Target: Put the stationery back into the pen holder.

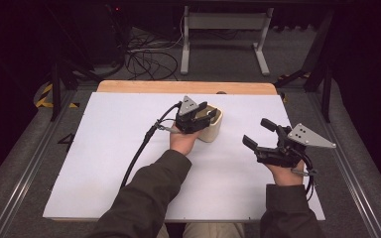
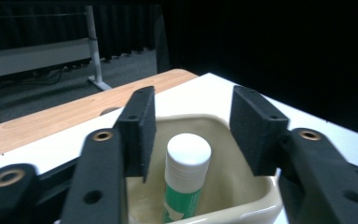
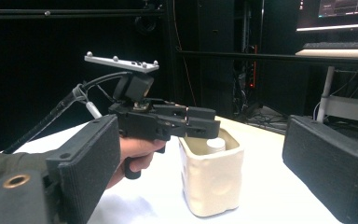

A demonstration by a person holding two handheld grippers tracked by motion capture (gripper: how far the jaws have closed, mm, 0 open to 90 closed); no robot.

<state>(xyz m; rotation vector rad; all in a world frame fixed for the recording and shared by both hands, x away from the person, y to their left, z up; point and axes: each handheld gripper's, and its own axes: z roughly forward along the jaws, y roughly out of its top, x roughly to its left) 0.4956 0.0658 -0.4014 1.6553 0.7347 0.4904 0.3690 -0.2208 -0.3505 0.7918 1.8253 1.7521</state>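
From above, your left claw (image 1: 198, 118) sits at the centre of the frame, over the cream cup (image 1: 212, 127) on the white surface (image 1: 104, 163). Your right claw (image 1: 260, 134) hangs right of centre, well apart from the cup, its jaws spread wide with nothing between them.

In the left gripper view, your left claw (image 2: 191, 130) takes the lower half of the frame, its jaws part open on either side of the white cap of the glue stick (image 2: 186, 179); the pads do not touch it. The stick stands inside the cup (image 2: 247, 196), leaning a little.

In the right gripper view, the cup (image 3: 212, 179) stands at lower centre with the stick's cap (image 3: 216, 144) showing above its rim. Your left claw (image 3: 203, 122) is level over it, and your own black pads (image 3: 328, 163) frame the edges, wide apart.
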